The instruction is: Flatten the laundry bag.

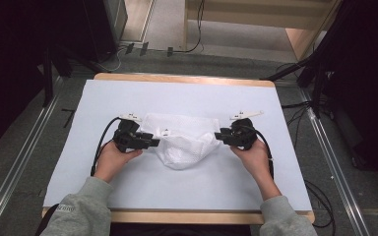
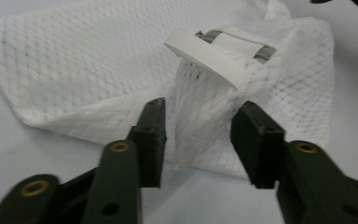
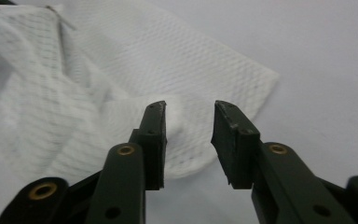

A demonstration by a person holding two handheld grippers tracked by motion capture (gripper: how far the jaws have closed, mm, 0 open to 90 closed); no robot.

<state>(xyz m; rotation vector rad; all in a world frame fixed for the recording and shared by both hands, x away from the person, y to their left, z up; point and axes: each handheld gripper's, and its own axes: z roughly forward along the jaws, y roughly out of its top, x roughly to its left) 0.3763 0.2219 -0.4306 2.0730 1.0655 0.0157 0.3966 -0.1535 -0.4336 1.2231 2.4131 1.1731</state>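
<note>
High view: hands (image 1: 115,160) flank mesh bag (image 1: 182,140) (fingers parted).

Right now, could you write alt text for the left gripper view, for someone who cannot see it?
Open black tongs reach toward a crumpled white mesh bag lying on a pale table, with a raised fold of the mesh standing between the two jaws. A white ribbed strap sticks up from the bag just beyond them.
</note>
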